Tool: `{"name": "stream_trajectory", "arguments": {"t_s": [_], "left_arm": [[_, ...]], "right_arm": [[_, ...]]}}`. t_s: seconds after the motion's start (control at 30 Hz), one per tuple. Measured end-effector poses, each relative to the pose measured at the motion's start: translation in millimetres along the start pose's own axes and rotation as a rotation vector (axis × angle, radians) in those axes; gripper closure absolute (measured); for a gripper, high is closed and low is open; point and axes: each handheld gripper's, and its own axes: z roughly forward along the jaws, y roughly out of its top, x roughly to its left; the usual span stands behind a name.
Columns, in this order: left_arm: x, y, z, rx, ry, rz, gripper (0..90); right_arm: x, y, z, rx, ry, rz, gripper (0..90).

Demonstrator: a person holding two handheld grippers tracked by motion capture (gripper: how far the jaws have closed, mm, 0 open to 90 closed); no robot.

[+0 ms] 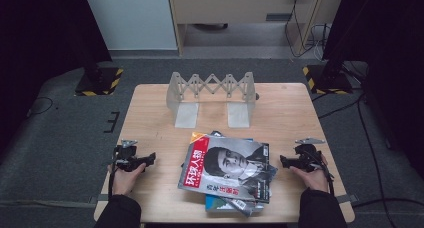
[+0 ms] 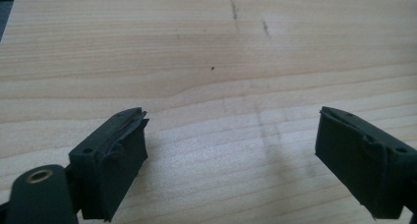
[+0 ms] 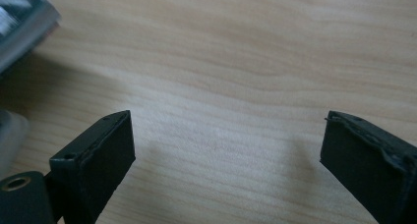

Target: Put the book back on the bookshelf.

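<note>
1. We see the left gripper low on the counter, its jaws released and spread wide over bare wood, grasping nothing.
2. Magazine stack lies flat at the counter's front centre, between the two grippers, apart from both. The top cover has a red title strip and a greyscale portrait, skewed; a teal cover pokes out underneath at the front.
3. Right gripper sits right of the stack, jaws released, nothing held.
4. Behind the stack stands a clear folding rack, near the far edge.
5. Light wood counter, grey carpet floor, black-yellow stand bases at the far corners.
6. Left gripper view shows faint pencil marks on the wood; right gripper view catches a blurred stack corner at upper left.
</note>
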Motion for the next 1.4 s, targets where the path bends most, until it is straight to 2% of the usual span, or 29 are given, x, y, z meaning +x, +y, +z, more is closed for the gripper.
{"name": "stream_trajectory", "arguments": {"t_s": [0.23, 0.3, 0.33, 0.37, 0.47, 0.57, 0.87, 0.97, 1.0, 1.2, 1.23, 1.4], "left_arm": [[-12.4, 2.1, -12.8, -0.036, -0.056, 0.016, 11.8], [-15.3, 2.0, -16.1, -0.043, -0.074, 0.012, 12.0], [-15.3, 2.0, -16.1, -0.043, -0.074, 0.012, 12.0], [-17.6, 2.1, -20.4, -0.055, -0.1, 0.002, 12.0], [-22.2, 1.7, -27.1, -0.072, -0.135, 0.005, 12.3], [-27.4, 2.4, -32.6, -0.087, -0.157, 0.019, 12.9], [-39.1, 2.9, -40.8, -0.11, -0.205, 0.021, 14.2], [-43.8, 2.2, -45.5, -0.121, -0.235, 0.021, 14.3], [-48.0, 1.5, -48.3, -0.122, -0.255, 0.027, 14.8], [-57.5, -2.1, -52.2, -0.109, -0.286, 0.066, 16.5], [-58.9, -2.7, -53.1, -0.108, -0.292, 0.069, 16.8], [-65.4, -5.5, -56.9, -0.109, -0.323, 0.074, 17.6]], "right_arm": [[-0.1, 5.1, -13.7, -0.048, 0.017, 0.077, 6.8], [1.3, 6.4, -17.9, -0.057, 0.016, 0.086, 7.5], [2.0, 7.2, -19.5, -0.06, 0.017, 0.087, 7.6], [3.0, 7.8, -20.5, -0.066, 0.018, 0.087, 7.9], [7.1, 11.9, -24.8, -0.082, 0.027, 0.091, 8.1], [12.4, 16.1, -29.9, -0.105, 0.045, 0.09, 8.3], [26.2, 22.3, -41.9, -0.155, 0.093, 0.082, 8.1], [30.3, 23.8, -47.1, -0.165, 0.105, 0.081, 8.3], [32.8, 25.4, -49.7, -0.173, 0.114, 0.078, 8.4], [39.0, 28.6, -55.2, -0.192, 0.131, 0.067, 8.6], [41.2, 29.4, -56.5, -0.198, 0.134, 0.054, 8.6], [45.6, 30.8, -59.8, -0.208, 0.149, 0.052, 8.7]]}}
